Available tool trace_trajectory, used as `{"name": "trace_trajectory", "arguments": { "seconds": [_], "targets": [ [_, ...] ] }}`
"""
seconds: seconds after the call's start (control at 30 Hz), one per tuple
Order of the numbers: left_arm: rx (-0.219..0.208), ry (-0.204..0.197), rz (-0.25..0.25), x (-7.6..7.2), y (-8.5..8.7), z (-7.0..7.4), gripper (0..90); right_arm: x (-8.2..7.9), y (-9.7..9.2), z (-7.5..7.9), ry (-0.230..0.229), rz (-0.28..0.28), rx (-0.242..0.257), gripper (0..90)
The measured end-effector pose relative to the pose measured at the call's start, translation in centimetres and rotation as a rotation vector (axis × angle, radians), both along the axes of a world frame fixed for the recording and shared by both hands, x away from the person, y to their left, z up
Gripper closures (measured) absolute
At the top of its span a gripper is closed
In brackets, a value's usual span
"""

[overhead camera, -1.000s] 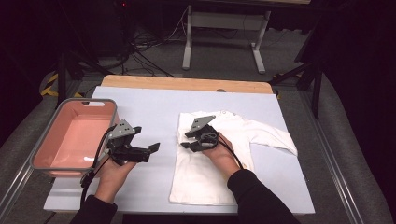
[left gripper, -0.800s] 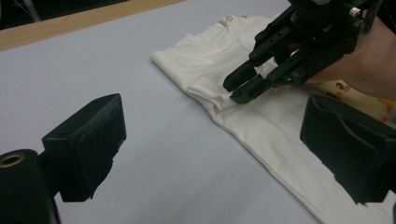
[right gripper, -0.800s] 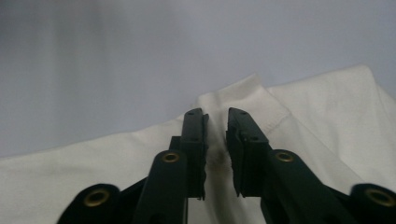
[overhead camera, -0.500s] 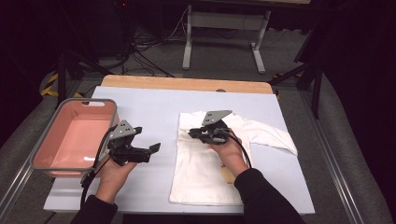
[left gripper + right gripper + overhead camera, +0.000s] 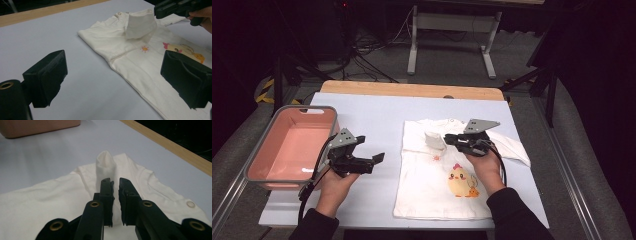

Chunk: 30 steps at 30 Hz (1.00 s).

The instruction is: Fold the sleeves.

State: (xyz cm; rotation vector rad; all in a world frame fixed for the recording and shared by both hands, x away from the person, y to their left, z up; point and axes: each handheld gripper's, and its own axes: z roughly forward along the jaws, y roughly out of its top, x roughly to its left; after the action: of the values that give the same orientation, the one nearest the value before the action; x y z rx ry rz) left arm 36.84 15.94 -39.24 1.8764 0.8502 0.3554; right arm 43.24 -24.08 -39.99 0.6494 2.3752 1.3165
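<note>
Right gripper (image 5: 451, 139): fingers (image 5: 107, 195) just closed, pinching the sleeve (image 5: 434, 140) of the white shirt (image 5: 442, 185), lifted above the surface (image 5: 372, 115). Left gripper (image 5: 373, 164): fingers spread wide, empty, shirt well beyond them; pink bin (image 5: 259, 170) behind

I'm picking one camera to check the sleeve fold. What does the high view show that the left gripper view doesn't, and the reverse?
High view alone: the pink bin at the table's left, the whole white shirt, both hands, and the left gripper off the cloth.
Left gripper view alone: a close look between its own open jaws, plus the small sun print.
Both: the right gripper shut on the lifted sleeve, and the chick print.
</note>
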Motion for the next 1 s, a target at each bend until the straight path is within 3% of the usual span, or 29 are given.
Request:
{"name": "trace_trajectory", "arguments": {
  "seconds": [0.03,0.07,0.13,0.23,0.33,0.53,0.63,0.83,1.0],
  "targets": [
    [-0.003,0.003,-0.001,0.0,0.0,0.0,8.0,0.0,0.0,0.0,0.0,0.0,0.0,81.7],
    [-0.005,0.005,-0.003,0.0,-0.1,-0.1,8.0,-0.4,-1.4,-0.2,0.006,-0.028,0.006,84.2],
    [-0.001,0.007,-0.004,0.0,-0.2,-0.1,8.0,-0.6,-2.3,-0.5,0.026,-0.043,0.013,87.0],
    [-0.001,0.011,-0.005,0.1,-0.4,-0.2,8.0,-0.8,-2.9,-0.8,0.044,-0.046,0.005,86.9],
    [-0.002,0.012,-0.009,0.2,-0.5,-0.3,8.0,-0.8,-2.3,-0.6,0.037,-0.02,0.004,80.7],
    [0.001,0.011,-0.004,0.2,-0.4,-0.2,8.0,-0.8,1.4,-0.4,0.07,0.073,-0.015,68.8],
    [0.003,0.007,-0.002,0.1,-0.3,-0.2,8.0,-0.8,3.5,-0.6,0.077,0.117,-0.04,67.6],
    [0.008,0.004,0.006,-0.3,0.2,-0.2,8.0,-0.3,7.3,-1.9,0.13,0.175,-0.091,66.0],
    [0.005,0.011,0.02,-0.7,0.7,-0.3,7.7,0.2,9.5,-3.3,0.156,0.203,-0.143,62.6]
  ]
}}
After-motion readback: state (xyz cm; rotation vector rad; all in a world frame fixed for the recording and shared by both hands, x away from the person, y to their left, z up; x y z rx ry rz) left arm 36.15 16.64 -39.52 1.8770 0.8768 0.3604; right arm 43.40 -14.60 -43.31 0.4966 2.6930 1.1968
